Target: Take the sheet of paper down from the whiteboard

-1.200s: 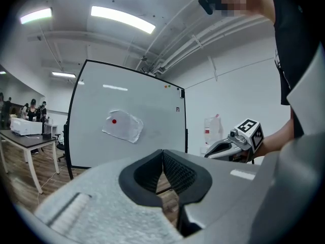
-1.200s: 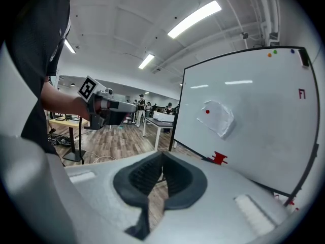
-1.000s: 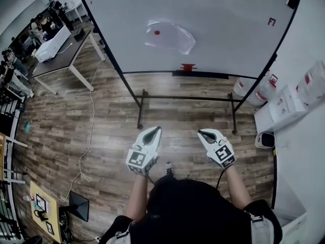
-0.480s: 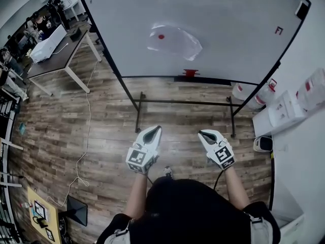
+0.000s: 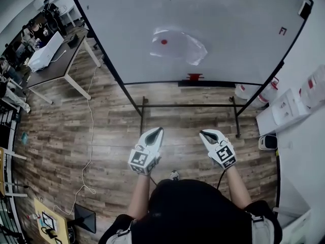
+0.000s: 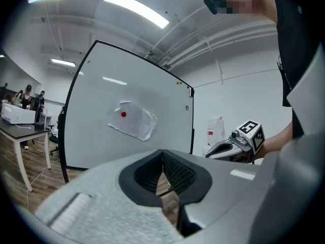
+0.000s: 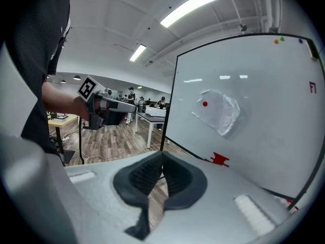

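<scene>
A person stands on a brown wood-plank floor (image 5: 96, 121) facing a large white whiteboard on a black metal stand (image 5: 233, 19), with a grey two-jaw gripper in each hand. The left gripper (image 5: 159, 129) is held level in front of the body. Its dark ribbed pads are pressed together at the tips, with nothing caught between them. The right gripper (image 5: 202, 132) is just beside it, angled slightly downward. Its jaws are also closed on nothing, as its own view shows. Both grippers are well short of the board and touch nothing.

The task's thing — a crumpled white sheet of paper (image 5: 179, 46) — is on the board face, roughly at the middle of its width and above the lower edge. A small round red magnet (image 5: 164, 41) pins it near its upper left part. The sheet's right side bulges and wrinkles away from the surface and tapers to a loose lower corner. Below the sheet, a small red object (image 5: 194, 77) sits on the black ledge along the board's bottom edge; what it is cannot be told.

To the left of the board stands a dark-topped table with white legs (image 5: 61, 60), and a thin white cable (image 5: 91, 136) runs across the floor beside it. To the right, white cartons (image 5: 284, 105) sit against the wall near the stand's foot.
</scene>
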Motion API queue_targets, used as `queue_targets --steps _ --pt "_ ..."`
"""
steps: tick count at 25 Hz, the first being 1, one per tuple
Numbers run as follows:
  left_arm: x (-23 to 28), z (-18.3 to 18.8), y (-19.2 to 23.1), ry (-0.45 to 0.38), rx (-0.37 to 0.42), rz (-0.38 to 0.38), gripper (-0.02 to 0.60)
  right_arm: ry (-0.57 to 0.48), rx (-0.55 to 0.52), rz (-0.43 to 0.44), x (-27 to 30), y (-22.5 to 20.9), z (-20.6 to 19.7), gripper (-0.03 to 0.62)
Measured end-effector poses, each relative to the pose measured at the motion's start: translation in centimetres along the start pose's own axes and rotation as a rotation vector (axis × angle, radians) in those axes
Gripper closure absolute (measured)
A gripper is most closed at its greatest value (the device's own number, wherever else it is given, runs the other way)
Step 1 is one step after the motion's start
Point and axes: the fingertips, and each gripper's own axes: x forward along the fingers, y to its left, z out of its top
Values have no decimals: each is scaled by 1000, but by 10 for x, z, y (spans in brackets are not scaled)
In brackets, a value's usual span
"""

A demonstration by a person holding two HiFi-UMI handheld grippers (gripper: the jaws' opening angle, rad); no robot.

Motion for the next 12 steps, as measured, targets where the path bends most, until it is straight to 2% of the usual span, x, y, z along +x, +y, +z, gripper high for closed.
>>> queue_targets --steps 12 --pt "-3 -6 51 -5 1 -18 569 -3 10 -25 48 8 9 590"
